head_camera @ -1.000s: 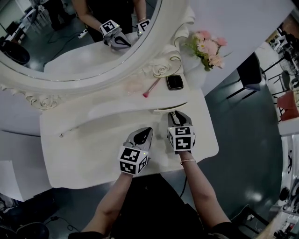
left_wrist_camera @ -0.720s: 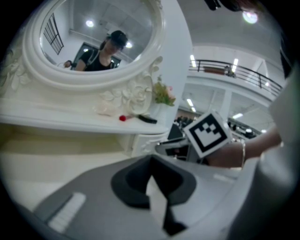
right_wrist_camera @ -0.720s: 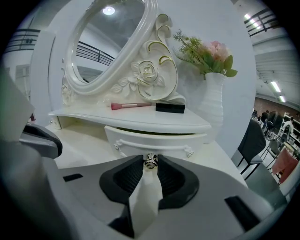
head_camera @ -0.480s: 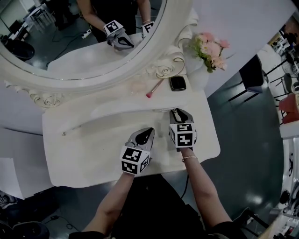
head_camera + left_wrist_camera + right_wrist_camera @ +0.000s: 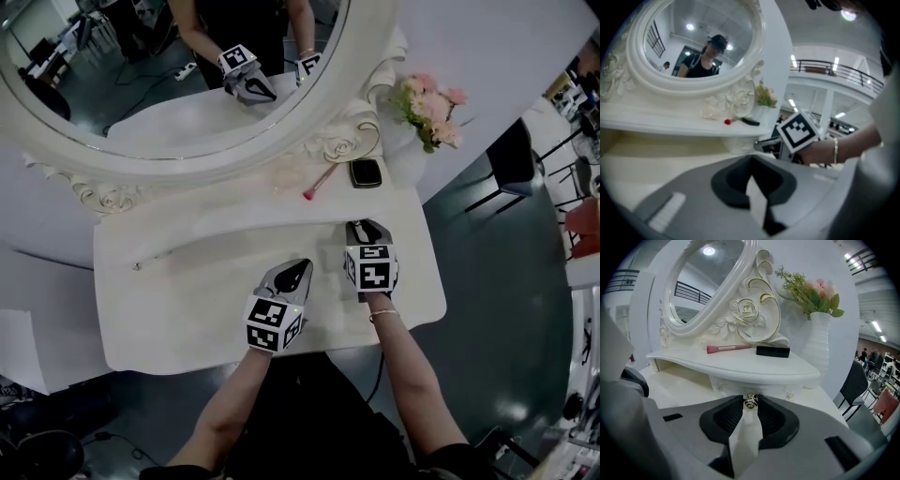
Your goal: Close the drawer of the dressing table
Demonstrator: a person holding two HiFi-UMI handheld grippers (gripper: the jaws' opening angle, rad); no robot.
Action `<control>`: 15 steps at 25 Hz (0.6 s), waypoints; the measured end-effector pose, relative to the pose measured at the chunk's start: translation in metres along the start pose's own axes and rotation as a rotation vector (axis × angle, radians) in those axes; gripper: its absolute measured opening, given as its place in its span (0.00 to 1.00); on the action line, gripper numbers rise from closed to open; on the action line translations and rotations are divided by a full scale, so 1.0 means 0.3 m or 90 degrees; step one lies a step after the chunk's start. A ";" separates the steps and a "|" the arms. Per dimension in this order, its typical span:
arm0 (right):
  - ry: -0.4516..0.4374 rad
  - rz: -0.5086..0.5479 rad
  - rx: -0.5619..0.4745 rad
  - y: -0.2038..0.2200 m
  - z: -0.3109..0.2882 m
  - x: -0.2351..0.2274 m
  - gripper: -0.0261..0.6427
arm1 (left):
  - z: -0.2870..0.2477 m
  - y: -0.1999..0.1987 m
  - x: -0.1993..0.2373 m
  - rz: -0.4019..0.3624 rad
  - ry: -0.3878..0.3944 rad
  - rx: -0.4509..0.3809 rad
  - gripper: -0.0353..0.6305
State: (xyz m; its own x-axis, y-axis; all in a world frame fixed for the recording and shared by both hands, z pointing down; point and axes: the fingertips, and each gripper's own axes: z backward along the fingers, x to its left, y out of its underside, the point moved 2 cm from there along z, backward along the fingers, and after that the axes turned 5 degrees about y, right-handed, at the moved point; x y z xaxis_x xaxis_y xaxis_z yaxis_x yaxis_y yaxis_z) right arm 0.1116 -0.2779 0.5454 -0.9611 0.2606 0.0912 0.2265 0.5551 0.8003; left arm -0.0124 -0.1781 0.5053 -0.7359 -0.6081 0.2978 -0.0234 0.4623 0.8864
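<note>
The white dressing table [image 5: 187, 300] has a small shelf [image 5: 740, 365] under its oval mirror, and the drawer front [image 5: 736, 391] sits just below that shelf. A small metal drawer knob [image 5: 750, 401] sticks out of it. My right gripper [image 5: 750, 398] has its two tips closed on either side of this knob; in the head view the right gripper [image 5: 357, 227] points at the shelf's edge. How far the drawer stands out I cannot tell. My left gripper [image 5: 298, 272] hovers over the tabletop to the left, shut with nothing in it; the left gripper [image 5: 751, 161] shows its tips touching.
A pink brush [image 5: 321, 181] and a black case [image 5: 366, 173] lie on the shelf. A white vase of flowers [image 5: 427, 103] stands at the table's right back corner. The mirror [image 5: 141, 94] fills the back. A dark chair [image 5: 511, 155] stands on the floor to the right.
The head view has drifted, so the table sits slightly lower and further right in the picture. The right gripper has edged a little toward the shelf. The left gripper has kept still.
</note>
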 end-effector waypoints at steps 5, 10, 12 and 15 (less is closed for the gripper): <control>-0.009 -0.005 0.000 -0.004 0.017 0.013 0.18 | 0.018 -0.002 -0.005 -0.005 0.001 -0.004 0.06; 0.000 -0.009 -0.009 -0.005 0.083 0.015 0.19 | 0.034 -0.010 -0.023 -0.013 0.009 -0.010 0.06; 0.006 -0.013 -0.017 -0.005 0.116 0.017 0.19 | 0.042 -0.012 -0.028 -0.017 0.012 -0.012 0.06; 0.009 -0.021 -0.030 -0.003 0.166 0.030 0.19 | 0.055 -0.014 -0.037 -0.023 0.018 -0.015 0.06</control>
State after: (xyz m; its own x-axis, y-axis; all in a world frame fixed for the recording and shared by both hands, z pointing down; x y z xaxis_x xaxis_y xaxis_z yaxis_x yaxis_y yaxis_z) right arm 0.1107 -0.2366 0.5160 -0.9702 0.2313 0.0718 0.1868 0.5258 0.8298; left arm -0.0152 -0.1626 0.4924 -0.7159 -0.6422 0.2741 -0.0340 0.4242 0.9049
